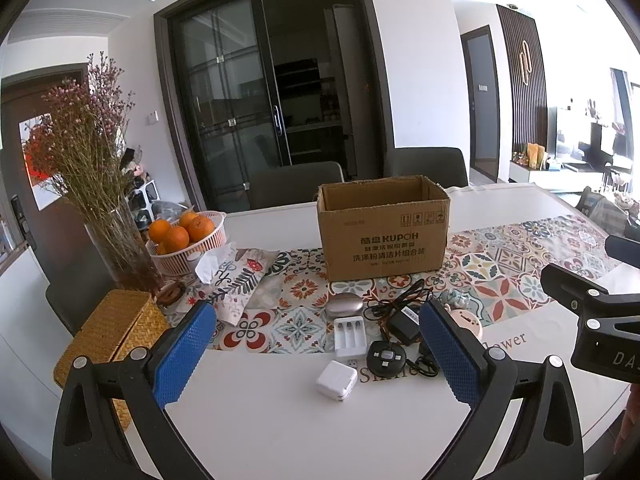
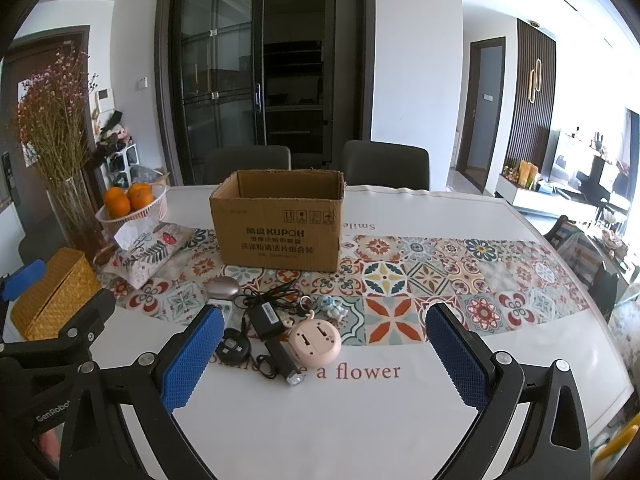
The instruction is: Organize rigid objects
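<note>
An open cardboard box [image 1: 382,232] stands on the patterned runner; it also shows in the right wrist view [image 2: 280,228]. In front of it lie small items: a white charger cube [image 1: 336,380], a white battery holder [image 1: 349,336], a round black cable reel [image 1: 386,358], a silver oval case [image 1: 344,304], a black adapter with cable [image 2: 266,318], a pink round device [image 2: 315,340], a black flashlight [image 2: 284,364] and a small figurine [image 2: 334,308]. My left gripper [image 1: 316,344] is open and empty above these items. My right gripper [image 2: 324,344] is open and empty, near the pink device.
A glass vase of dried flowers [image 1: 120,248], a basket of oranges [image 1: 188,240], a fabric tissue pouch [image 1: 236,276] and a woven yellow box [image 1: 116,332] stand at the left. Two dark chairs [image 2: 384,164] are behind the white table [image 2: 360,420].
</note>
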`<state>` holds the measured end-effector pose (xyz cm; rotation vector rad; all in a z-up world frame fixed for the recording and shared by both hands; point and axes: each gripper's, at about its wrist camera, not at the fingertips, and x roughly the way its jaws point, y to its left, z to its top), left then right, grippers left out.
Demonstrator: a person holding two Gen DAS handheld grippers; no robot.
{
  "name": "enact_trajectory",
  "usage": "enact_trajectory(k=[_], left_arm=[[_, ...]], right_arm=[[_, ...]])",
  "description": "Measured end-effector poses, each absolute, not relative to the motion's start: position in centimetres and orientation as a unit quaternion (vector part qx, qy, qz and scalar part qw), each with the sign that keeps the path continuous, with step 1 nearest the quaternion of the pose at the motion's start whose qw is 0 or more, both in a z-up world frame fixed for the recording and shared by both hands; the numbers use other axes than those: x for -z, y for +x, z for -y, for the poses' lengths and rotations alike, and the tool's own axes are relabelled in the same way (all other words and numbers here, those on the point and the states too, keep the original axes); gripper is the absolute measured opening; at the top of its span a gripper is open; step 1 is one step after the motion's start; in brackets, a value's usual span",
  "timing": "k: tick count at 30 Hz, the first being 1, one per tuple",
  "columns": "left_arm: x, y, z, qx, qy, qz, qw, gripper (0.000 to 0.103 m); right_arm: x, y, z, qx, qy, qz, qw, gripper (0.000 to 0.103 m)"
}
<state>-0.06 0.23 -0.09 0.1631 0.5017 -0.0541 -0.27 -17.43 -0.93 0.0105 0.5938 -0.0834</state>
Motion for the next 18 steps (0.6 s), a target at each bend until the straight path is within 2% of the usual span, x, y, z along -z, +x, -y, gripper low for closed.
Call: enact_trajectory(k=[18], left_arm=[[0.30, 0.16, -0.14, 0.025, 0.082, -0.252, 0.964, 0.103]], right_arm=[[1.26, 0.01, 17.34, 0.037, 0.005, -0.294, 0.955, 0.102]])
